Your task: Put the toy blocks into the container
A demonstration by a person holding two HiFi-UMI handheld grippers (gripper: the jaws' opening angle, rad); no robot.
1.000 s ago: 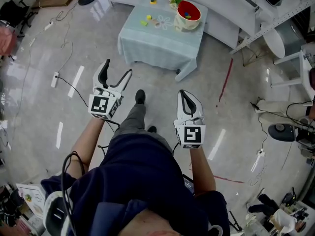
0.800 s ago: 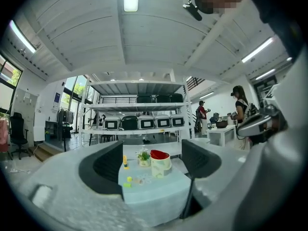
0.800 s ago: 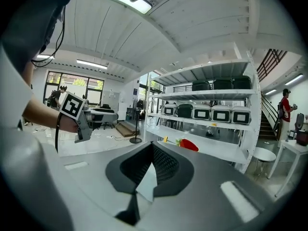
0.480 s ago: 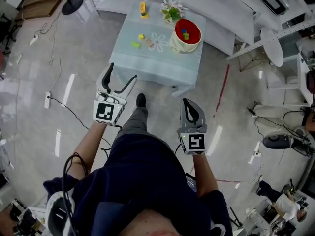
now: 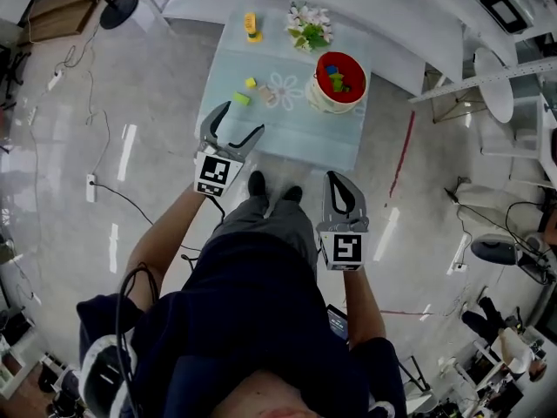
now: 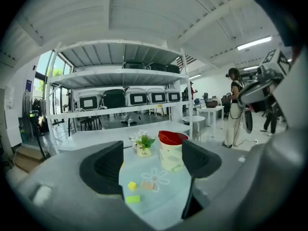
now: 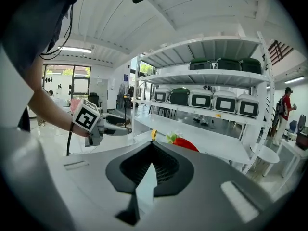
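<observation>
Here three loose blocks lie near the table's [image 5: 296,138] left edge: one yellow block [image 5: 250,83], one green block [image 5: 240,99], one tan block [image 5: 266,97]. The one container [image 5: 326,101] stands near the right edge. The left gripper [image 5: 244,117] gapes wide with nothing in it; the right gripper [image 5: 338,181] is closed, also holding nothing.

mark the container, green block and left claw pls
container [image 6: 171,157], left gripper view, on its cream outer wall.
green block [image 5: 240,99], head view, on its top face.
left claw [image 5: 243,118], head view, midway between its open fingertips.
</observation>
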